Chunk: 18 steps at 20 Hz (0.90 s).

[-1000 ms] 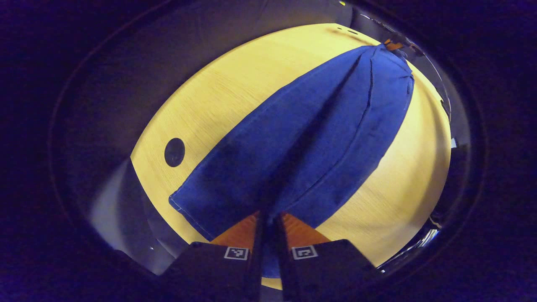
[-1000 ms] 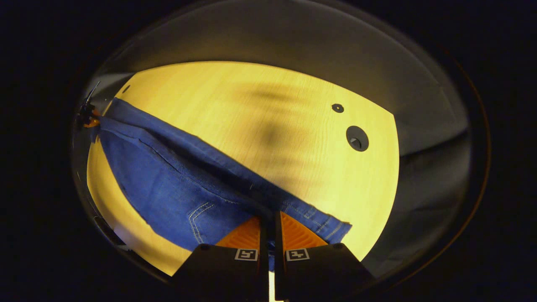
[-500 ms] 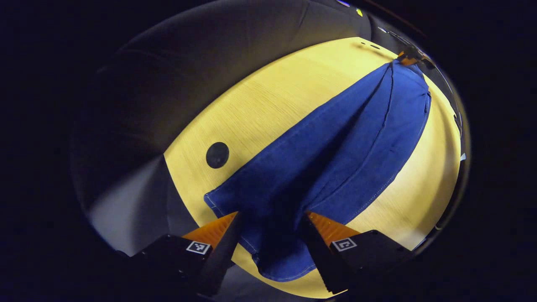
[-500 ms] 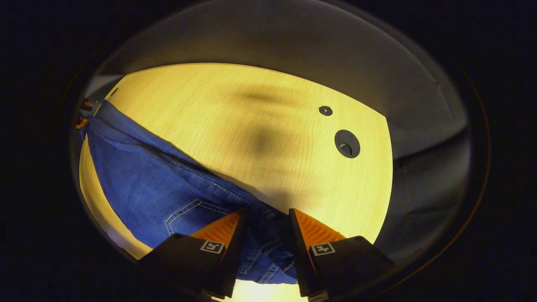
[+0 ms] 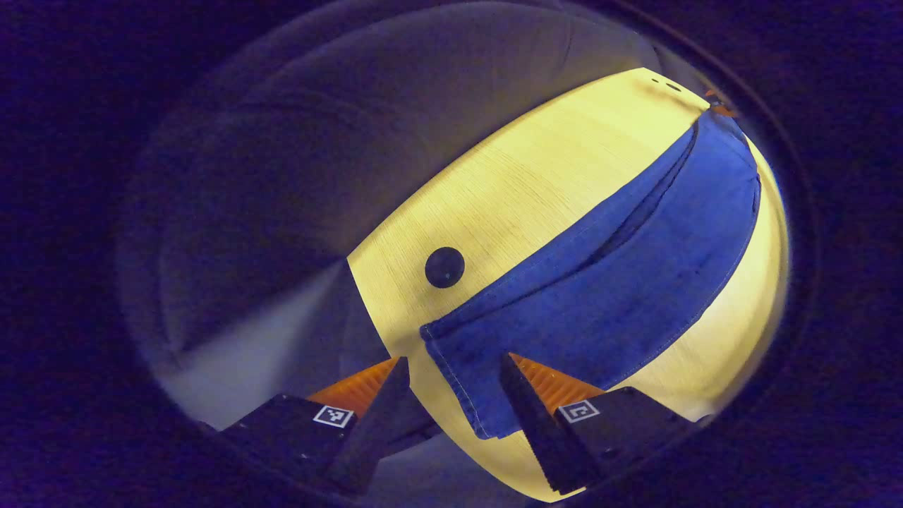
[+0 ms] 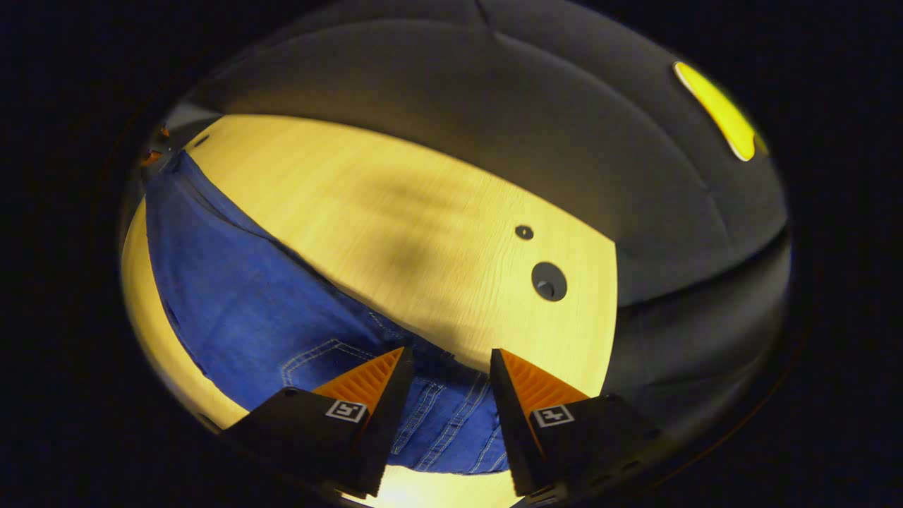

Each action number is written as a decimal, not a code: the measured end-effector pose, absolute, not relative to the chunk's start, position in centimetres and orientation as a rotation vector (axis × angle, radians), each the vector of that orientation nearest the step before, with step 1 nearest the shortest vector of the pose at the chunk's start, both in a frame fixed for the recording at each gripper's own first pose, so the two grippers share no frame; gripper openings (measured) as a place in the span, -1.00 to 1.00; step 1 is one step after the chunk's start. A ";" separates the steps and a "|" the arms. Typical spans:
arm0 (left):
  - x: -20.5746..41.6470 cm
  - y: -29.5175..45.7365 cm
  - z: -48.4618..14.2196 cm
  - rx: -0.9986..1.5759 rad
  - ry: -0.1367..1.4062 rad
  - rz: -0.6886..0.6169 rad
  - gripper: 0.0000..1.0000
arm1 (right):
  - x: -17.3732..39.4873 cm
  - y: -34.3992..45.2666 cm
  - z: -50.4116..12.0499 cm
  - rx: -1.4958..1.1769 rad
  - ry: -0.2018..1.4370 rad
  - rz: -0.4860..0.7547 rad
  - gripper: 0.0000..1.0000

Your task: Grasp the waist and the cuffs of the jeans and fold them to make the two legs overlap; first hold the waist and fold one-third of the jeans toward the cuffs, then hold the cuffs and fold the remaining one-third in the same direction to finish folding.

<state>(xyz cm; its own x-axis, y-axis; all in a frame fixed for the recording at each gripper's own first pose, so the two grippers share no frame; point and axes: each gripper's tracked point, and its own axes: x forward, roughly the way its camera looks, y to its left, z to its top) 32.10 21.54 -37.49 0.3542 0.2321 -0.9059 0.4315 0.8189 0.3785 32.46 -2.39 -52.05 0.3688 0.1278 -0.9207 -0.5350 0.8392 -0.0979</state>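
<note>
hand-held gripper [image 5: 451,395] above yellow table [image 5: 508,183]

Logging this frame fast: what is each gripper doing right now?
Left gripper: open, holding nothing, above the jeans at the cuffs.
Right gripper: open, holding nothing, above the waist.

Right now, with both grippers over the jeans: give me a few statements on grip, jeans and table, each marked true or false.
1. The left gripper is clamped on the cuffs. False: its fingers are spread, holding nothing.
2. The jeans lie flat along the table. True.
3. The right gripper is open above the waist end. True.
4. The jeans are already folded into thirds. False: they stretch full length.
5. The tabletop has round holes. True.
</note>
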 end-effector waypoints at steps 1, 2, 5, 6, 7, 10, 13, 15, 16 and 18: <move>32.1 20.1 -37.2 0.591 1.194 -0.126 0.80 | 32.7 -2.0 -50.1 -0.389 1.074 0.441 0.60; 32.2 19.6 -36.7 0.549 1.150 -0.113 0.79 | 32.8 -2.0 -48.4 -0.356 1.034 0.433 0.57; 31.8 16.1 -34.2 0.358 0.992 -0.122 0.80 | 30.9 -2.7 -43.6 -0.186 0.980 0.368 0.83; 31.3 13.9 -33.2 0.262 0.919 -0.135 0.80 | 29.7 -3.7 -42.5 -0.108 0.984 0.322 0.83; 30.9 11.5 -32.0 0.163 0.849 -0.147 0.80 | 28.4 -5.0 -41.8 -0.036 1.000 0.263 0.87; 29.6 5.4 -28.9 -0.046 0.663 -0.204 0.80 | 24.7 -10.1 -42.8 0.231 1.074 0.025 0.90; 28.2 2.7 -26.8 -0.117 0.530 -0.240 0.82 | 21.8 -13.7 -46.0 0.517 1.114 -0.231 0.94; 28.1 2.9 -26.1 -0.181 0.500 -0.232 0.83 | 20.2 -15.5 -49.0 0.631 1.132 -0.346 0.92; 28.1 3.1 -26.4 -0.220 0.495 -0.228 0.89 | 19.3 -15.5 -50.5 0.679 1.162 -0.373 0.93; 28.2 3.7 -26.8 -0.255 0.492 -0.190 0.91 | 18.4 -15.3 -52.4 0.810 1.173 -0.419 0.94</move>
